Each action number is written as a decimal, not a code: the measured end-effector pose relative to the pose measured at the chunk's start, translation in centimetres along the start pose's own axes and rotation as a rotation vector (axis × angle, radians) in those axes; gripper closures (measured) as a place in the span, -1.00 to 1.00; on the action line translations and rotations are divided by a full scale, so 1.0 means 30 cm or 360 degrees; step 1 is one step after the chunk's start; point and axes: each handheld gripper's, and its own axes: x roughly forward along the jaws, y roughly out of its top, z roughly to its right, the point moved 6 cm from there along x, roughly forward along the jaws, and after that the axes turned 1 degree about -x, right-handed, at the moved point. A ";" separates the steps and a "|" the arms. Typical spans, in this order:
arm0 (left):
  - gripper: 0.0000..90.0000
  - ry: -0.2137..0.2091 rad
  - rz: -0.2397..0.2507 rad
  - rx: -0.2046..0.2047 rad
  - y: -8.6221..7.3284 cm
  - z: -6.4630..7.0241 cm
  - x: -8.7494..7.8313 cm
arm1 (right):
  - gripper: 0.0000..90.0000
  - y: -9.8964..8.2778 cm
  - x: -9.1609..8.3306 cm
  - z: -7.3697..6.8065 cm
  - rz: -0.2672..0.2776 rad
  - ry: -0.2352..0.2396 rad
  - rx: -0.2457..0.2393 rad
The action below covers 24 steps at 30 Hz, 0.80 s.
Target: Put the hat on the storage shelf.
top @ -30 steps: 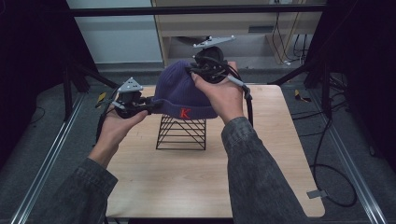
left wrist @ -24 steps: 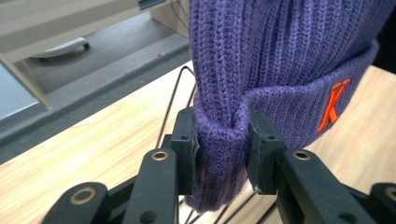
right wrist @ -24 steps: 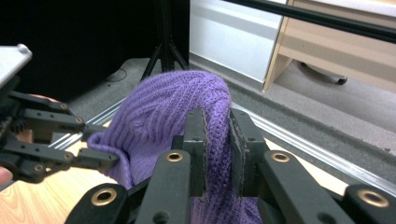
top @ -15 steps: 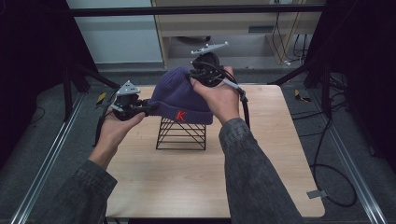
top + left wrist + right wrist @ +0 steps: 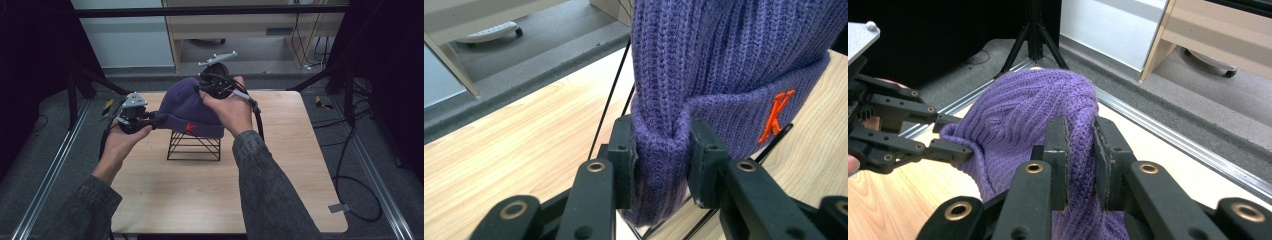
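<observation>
A purple knit beanie (image 5: pixel 187 107) with an orange letter K on its cuff hangs over a black wire stand (image 5: pixel 194 146) on the wooden table (image 5: pixel 280 195). My left gripper (image 5: pixel 156 120) is shut on the cuff's left edge; in the left gripper view the folded cuff (image 5: pixel 663 150) is pinched between the pads. My right gripper (image 5: pixel 206 91) is shut on the beanie's upper right side, with knit (image 5: pixel 1079 131) bunched between its jaws. In the right gripper view the left gripper (image 5: pixel 955 147) reaches the beanie's far edge. The stand's top is hidden under the beanie.
Metal rails (image 5: pixel 50 170) run along both sides of the table. Black tripod legs (image 5: pixel 85 82) stand at the back left, and cables (image 5: pixel 350 165) trail down the right side. A wooden desk (image 5: pixel 240 25) stands behind the table.
Both grippers have lifted the beanie slightly and shifted it a little to the left over the stand; the holds on the cuff and the crown are unchanged.
</observation>
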 end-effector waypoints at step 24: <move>0.51 -0.0051 -0.0033 -0.0048 -0.096 0.010 0.053 | 0.74 -0.069 0.015 -0.042 -0.0058 0.0070 -0.0048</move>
